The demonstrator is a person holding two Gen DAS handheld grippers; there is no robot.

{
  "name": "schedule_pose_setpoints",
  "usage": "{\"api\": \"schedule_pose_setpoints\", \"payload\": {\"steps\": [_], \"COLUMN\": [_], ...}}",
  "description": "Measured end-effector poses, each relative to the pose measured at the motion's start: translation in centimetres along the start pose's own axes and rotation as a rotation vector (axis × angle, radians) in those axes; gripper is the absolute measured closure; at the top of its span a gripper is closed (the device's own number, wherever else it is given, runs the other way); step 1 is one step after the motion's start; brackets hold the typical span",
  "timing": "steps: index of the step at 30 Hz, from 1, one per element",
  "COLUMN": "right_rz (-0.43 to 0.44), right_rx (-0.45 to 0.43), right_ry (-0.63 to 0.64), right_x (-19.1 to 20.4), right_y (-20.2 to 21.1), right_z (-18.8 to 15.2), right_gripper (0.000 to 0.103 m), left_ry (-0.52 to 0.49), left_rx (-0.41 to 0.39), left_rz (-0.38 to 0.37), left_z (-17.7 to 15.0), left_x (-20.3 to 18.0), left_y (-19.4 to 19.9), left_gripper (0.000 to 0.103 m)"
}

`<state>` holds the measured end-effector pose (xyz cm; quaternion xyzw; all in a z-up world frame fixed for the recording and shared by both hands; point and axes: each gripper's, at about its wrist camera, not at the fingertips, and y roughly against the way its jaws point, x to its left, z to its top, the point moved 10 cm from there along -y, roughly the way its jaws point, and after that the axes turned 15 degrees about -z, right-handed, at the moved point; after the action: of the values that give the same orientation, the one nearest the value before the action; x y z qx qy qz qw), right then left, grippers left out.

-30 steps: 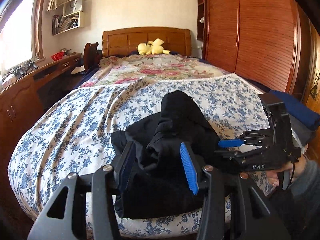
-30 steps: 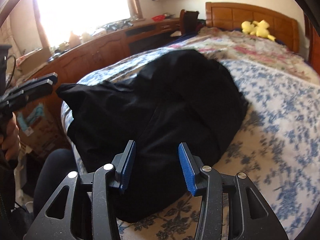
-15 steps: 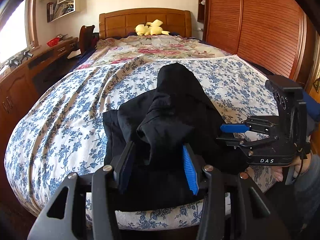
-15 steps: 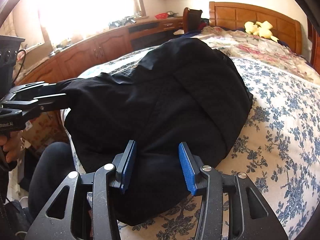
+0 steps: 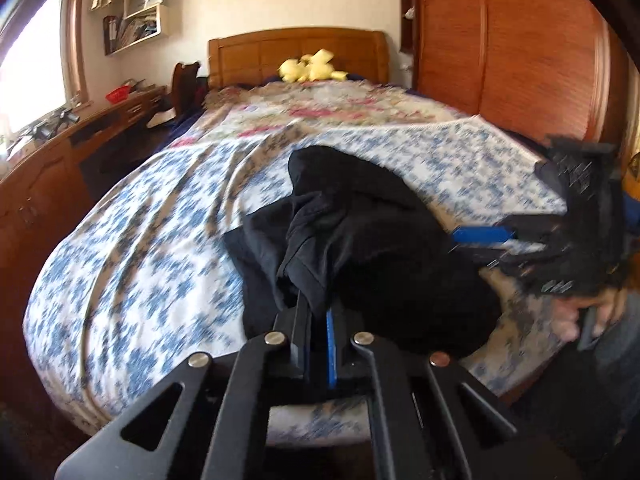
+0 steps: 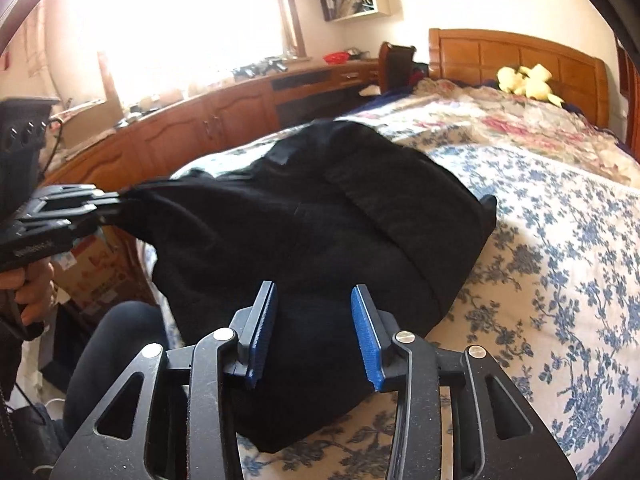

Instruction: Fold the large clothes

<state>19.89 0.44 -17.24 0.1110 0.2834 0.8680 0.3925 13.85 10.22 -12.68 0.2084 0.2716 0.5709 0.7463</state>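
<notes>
A large black garment (image 5: 360, 248) lies bunched near the foot of the bed (image 5: 152, 248), on the blue-flowered cover. My left gripper (image 5: 318, 312) is shut on a fold of the garment's near left edge and lifts it a little. In the right wrist view the garment (image 6: 320, 232) fills the middle, and the left gripper (image 6: 116, 204) pinches its left corner. My right gripper (image 6: 314, 332) is open, its blue pads over the garment's near right edge, holding nothing. It also shows in the left wrist view (image 5: 460, 240), beside the garment's right side.
A wooden headboard (image 5: 296, 52) with a yellow plush toy (image 5: 312, 70) stands at the far end. A wooden counter with cupboards (image 6: 200, 128) runs along the left under the window. A wooden wardrobe (image 5: 500, 48) lines the right. A cardboard box (image 6: 88, 264) sits on the floor.
My left gripper has shut on the fold of the garment that sat between its open pads. The right gripper stays open beside the garment.
</notes>
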Motion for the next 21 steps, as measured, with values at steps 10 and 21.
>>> {"api": "schedule_pose_setpoints", "payload": {"steps": [10,21], "right_rz": [0.05,0.039], "right_rx": [0.084,0.132], "right_ry": [0.031,0.082], "right_x": [2.9,2.7], "right_y": [-1.8,-3.5], "right_z": [-1.3,-2.8], "right_gripper": [0.065,0.065], "left_ry": [0.112,0.102], "left_rx": [0.076,0.102], "left_rz": [0.014,0.024], "left_z": [-5.2,-7.4], "left_x": [3.9,4.2], "left_y": [-3.1,-3.9], "left_gripper": [0.099,0.099]}}
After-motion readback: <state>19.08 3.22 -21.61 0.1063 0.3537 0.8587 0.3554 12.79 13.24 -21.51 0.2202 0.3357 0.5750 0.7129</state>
